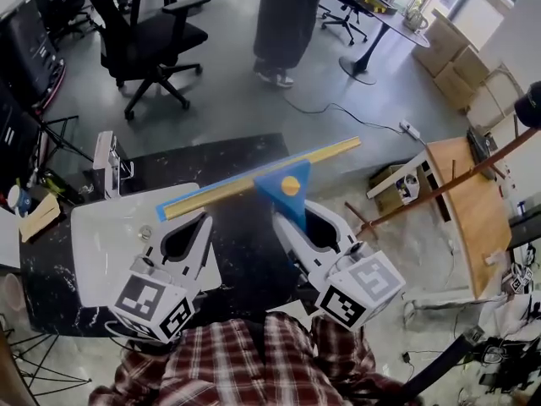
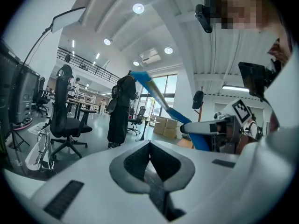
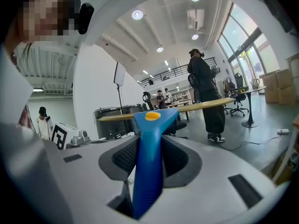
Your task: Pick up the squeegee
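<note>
The squeegee (image 1: 289,191) has a blue triangular handle with a yellow dot and a long yellow and blue blade, which runs crosswise in the air over the table. My right gripper (image 1: 297,220) is shut on the handle, and in the right gripper view the handle (image 3: 148,153) fills the gap between the pads, with the blade level beyond. My left gripper (image 1: 205,223) hovers to the left below the blade, shut with nothing between its pads (image 2: 140,160). In the left gripper view the squeegee (image 2: 156,93) slants upward from my right gripper (image 2: 205,127).
Under the grippers lie a black marble table (image 1: 241,163) and a white board (image 1: 106,231). On the grey floor beyond are an office chair (image 1: 152,36) and a standing person (image 1: 283,15). At the right stand a wooden table (image 1: 463,201) and a brown pole (image 1: 439,189).
</note>
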A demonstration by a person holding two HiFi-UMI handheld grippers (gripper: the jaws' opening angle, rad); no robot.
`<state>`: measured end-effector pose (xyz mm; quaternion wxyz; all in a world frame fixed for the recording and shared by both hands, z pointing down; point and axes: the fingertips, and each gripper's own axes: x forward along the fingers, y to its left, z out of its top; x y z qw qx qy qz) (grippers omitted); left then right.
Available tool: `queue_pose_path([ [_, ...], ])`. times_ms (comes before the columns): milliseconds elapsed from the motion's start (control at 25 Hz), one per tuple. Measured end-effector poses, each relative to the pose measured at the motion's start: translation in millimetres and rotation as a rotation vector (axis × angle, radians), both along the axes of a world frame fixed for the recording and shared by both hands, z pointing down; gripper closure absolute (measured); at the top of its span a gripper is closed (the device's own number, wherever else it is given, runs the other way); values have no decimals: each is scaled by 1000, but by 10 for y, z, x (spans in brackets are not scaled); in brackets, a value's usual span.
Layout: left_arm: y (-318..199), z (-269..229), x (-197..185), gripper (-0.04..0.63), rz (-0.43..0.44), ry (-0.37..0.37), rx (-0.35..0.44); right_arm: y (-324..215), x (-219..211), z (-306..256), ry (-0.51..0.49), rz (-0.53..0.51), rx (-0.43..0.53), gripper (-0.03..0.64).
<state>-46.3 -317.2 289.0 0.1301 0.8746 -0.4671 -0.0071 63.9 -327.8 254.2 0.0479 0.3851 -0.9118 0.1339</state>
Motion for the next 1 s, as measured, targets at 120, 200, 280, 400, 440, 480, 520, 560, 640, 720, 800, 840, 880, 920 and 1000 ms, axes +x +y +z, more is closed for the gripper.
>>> queue_pose_path([
  [120, 17, 14, 36, 584, 4, -4, -3, 3, 6, 16, 2, -1, 5, 479],
  [200, 26, 29, 37, 584, 1, -6, -7, 11, 8, 31, -8, -3, 1, 479],
  [280, 26, 39, 25, 584, -6, -7, -9, 14, 8, 42, -16, -5, -2, 479],
  [400, 25, 46, 14, 584, -14, -9, -10, 9, 13, 57, -13, -8, -1, 480],
  [440, 27, 51, 14, 584, -15, -9, -10, 9, 14, 59, -15, -8, 0, 480],
  [480, 30, 55, 14, 584, -16, -9, -11, 11, 14, 59, -18, -9, 0, 480],
  [520, 34, 57, 16, 584, -16, -9, -11, 13, 13, 55, -22, -10, 0, 480],
  [560, 38, 55, 19, 584, -16, -10, -12, 16, 12, 47, -25, -12, -1, 480],
  [640, 50, 44, 30, 584, -15, -10, -13, 22, 13, 29, -28, -14, -2, 480],
  [720, 62, 36, 32, 584, -17, -10, -15, 24, 12, 23, -27, -16, -3, 480],
  [800, 66, 41, 20, 584, -19, -11, -17, 21, 2, 31, -29, -18, -5, 480],
  [840, 67, 46, 10, 584, -20, -11, -18, 19, -6, 38, -28, -18, -7, 480],
  [880, 67, 51, 0, 584, -21, -11, -19, 17, -15, 45, -27, -19, -8, 480],
  [920, 67, 54, -9, 584, -22, -10, -19, 16, -23, 50, -26, -19, -9, 480],
  [1000, 68, 55, -18, 584, -21, -10, -18, 16, -35, 55, -25, -19, -10, 480],
])
